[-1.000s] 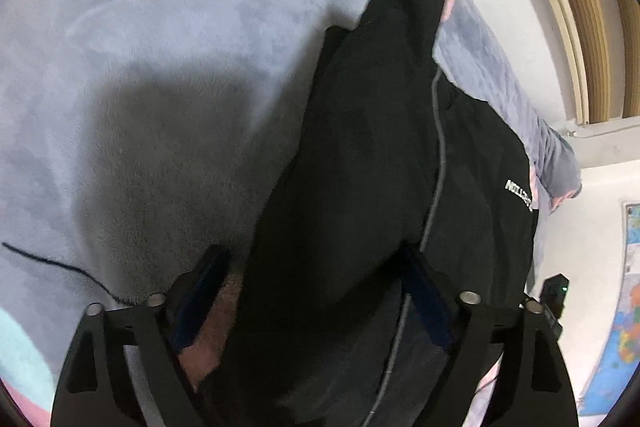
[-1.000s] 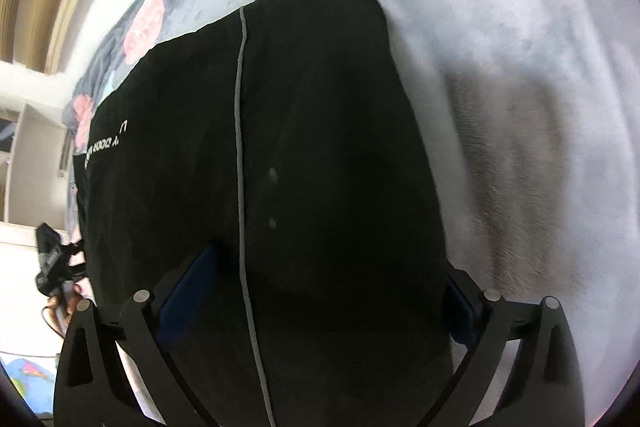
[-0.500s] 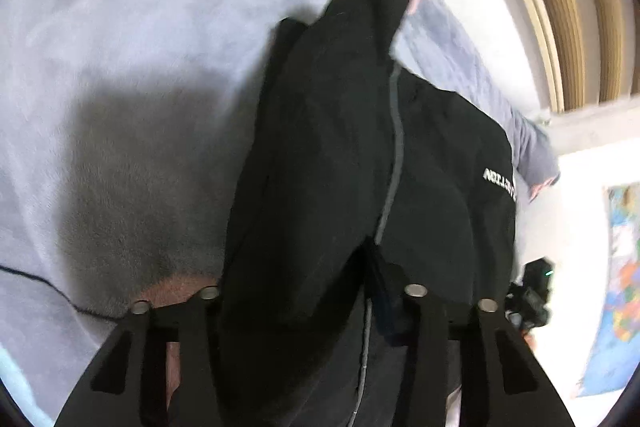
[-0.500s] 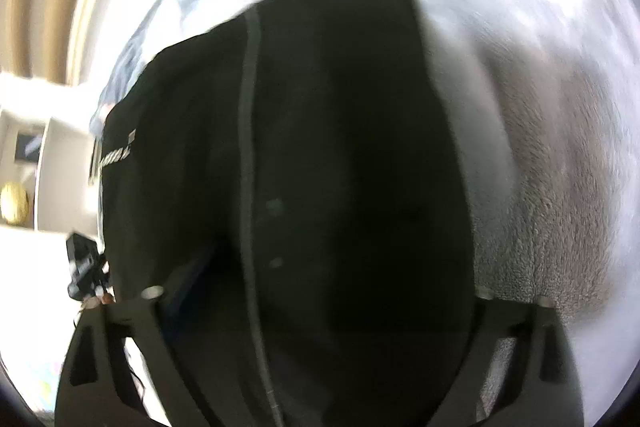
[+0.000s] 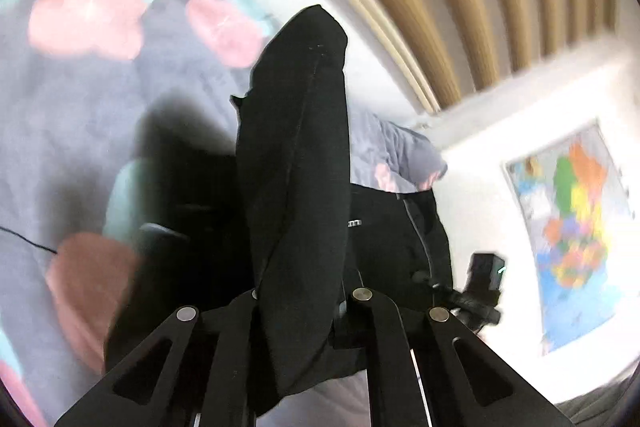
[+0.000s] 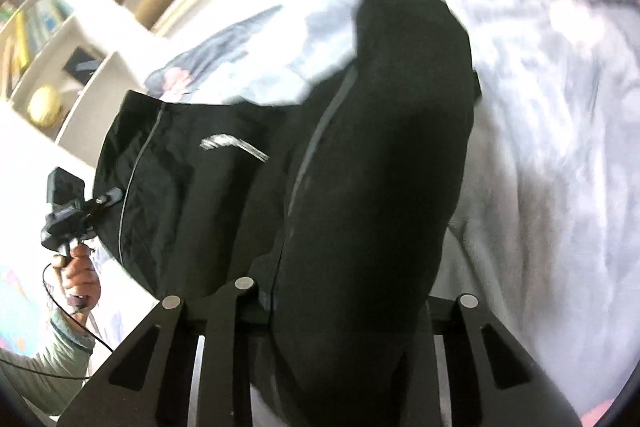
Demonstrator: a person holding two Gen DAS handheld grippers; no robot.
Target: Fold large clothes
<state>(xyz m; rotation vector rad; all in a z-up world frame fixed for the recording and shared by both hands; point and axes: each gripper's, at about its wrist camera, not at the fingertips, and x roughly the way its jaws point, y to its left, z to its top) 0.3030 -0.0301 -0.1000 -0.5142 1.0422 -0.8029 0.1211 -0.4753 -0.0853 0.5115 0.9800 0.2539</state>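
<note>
- Left tool point(image 5: 304, 301) clenched on a bunched sleeve or edge of the large black jacket with a grey zip line point(image 5: 296, 163); dark fabric rising from between the fingers toward 12 o'clock.
- Right tool point(image 6: 348, 291) likewise clamped on the same black jacket point(image 6: 384, 155), a thick fold draped over the fingers and stretching up to 12 o'clock.
- Changed within the last second: both tools gaping wide around the cloth a second ago, narrowed half a second ago, now shut on it and lifted. Jacket no longer flat; gripped parts pulled up off the bed, with curtain and wall swung into view at 1 o'clock in the left wrist view.
- Rest of the jacket, white logo showing, hanging or lying at 9 o'clock in the right wrist view, partly over the grey fleece blanket with pink and teal patches point(image 5: 80, 99) covering the bed.
- Seen from the right wrist at 8 o'clock: the other handheld tool, gripped by a bare hand point(image 6: 78, 277) with a green cuff.
- Colourful wall map point(image 5: 576, 215) at 3 o'clock in the left view; white shelf with books and a yellow ball point(image 6: 44, 101) at 10 o'clock in the right view.
- Judged meaning: grasp secured, lift under way, likely the start of carrying this side across for a fold; fold itself not yet laid. Motion blur heavy, so exact pinch points hard to tell.
</note>
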